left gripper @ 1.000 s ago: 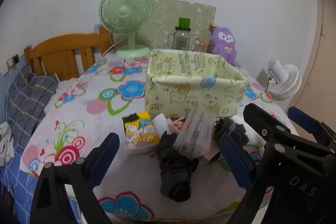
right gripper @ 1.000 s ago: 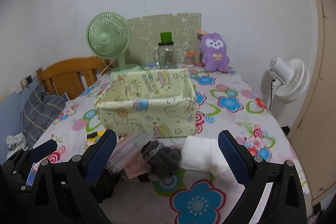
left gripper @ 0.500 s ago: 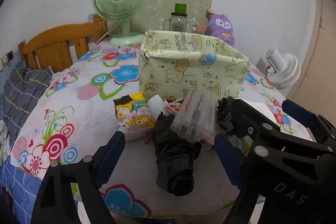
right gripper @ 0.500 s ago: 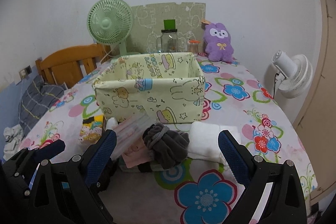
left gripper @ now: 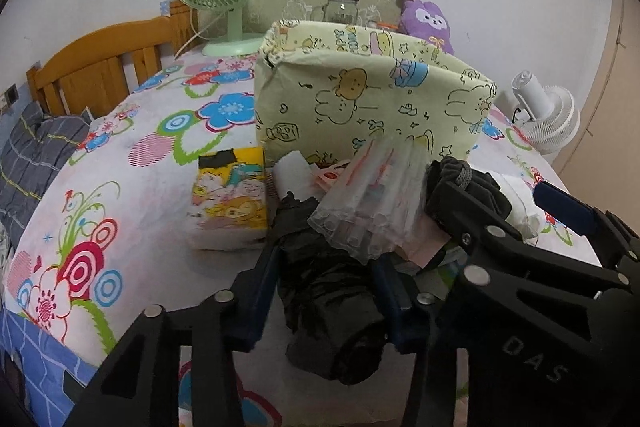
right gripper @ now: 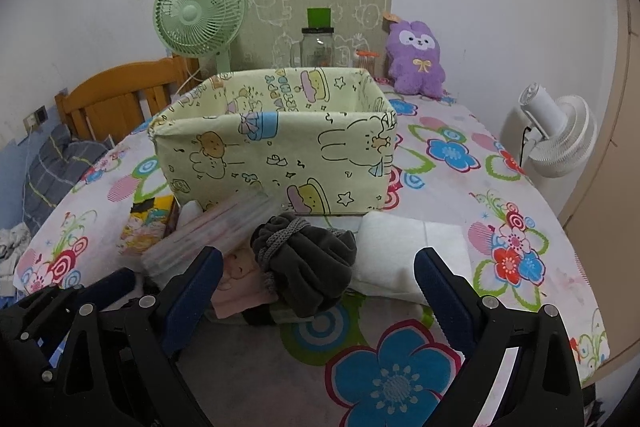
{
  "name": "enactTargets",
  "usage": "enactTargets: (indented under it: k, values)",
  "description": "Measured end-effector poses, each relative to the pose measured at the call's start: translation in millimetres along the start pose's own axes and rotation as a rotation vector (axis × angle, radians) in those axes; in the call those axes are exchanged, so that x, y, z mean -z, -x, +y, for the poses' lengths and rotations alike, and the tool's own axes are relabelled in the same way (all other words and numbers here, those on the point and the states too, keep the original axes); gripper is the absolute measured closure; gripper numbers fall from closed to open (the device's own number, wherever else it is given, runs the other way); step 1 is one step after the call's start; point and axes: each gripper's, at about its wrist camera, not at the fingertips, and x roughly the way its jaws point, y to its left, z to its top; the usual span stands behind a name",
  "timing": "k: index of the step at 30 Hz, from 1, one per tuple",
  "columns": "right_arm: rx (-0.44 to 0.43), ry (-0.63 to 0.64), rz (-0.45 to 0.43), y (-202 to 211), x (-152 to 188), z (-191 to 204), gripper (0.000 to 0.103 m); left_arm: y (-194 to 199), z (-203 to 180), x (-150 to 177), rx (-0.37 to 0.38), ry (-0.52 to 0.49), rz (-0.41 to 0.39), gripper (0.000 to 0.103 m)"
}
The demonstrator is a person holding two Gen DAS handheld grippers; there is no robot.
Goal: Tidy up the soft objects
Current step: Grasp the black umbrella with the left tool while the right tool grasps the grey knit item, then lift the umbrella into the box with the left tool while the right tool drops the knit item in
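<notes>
Fingers (left gripper: 264,291) closer around black bundle (left gripper: 328,307)

A table with a flowered cloth (right gripper: 452,155) carries everything. Beyond the tongs stands a yellow fabric box (right gripper: 276,163). Before it lie a tissue pack (left gripper: 230,203), a black bundle (left gripper: 332,311), a white folded cloth (right gripper: 400,251) and a grey pouch (right gripper: 308,259).

Left gripper (left gripper: 326,291) jaws have just been closing around the black bundle (left gripper: 328,311); clear packet (left gripper: 372,203) lies above. Yellow fabric box (left gripper: 372,103) behind.
</notes>
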Motion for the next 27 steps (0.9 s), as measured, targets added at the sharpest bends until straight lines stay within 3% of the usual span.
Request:
enactTargets:
  k: [5, 10, 13, 27]
  values:
    - [-0.017, -0.027, 0.026, -10.6, -3.1, -3.4, 0.015, 0.7, -0.2, -4.7, 0.005, -0.002, -0.008, 0.061]
    - [-0.084, -0.071, 0.068, -18.1, -4.6, -8.1, 0.037, 4.5, -1.2, -10.3, 0.0, -0.01, -0.021, 0.063]
    - [-0.101, -0.079, 0.068, -16.4, -6.8, -7.6, 0.043, 8.0, -1.9, -13.2, -0.002, -0.013, -0.032, 0.063]
    - [-0.075, -0.088, -0.027, 19.6, -32.0, -11.4, 0.046, 36.7, -8.2, -36.5, 0.005, -0.024, -0.122, 0.063]
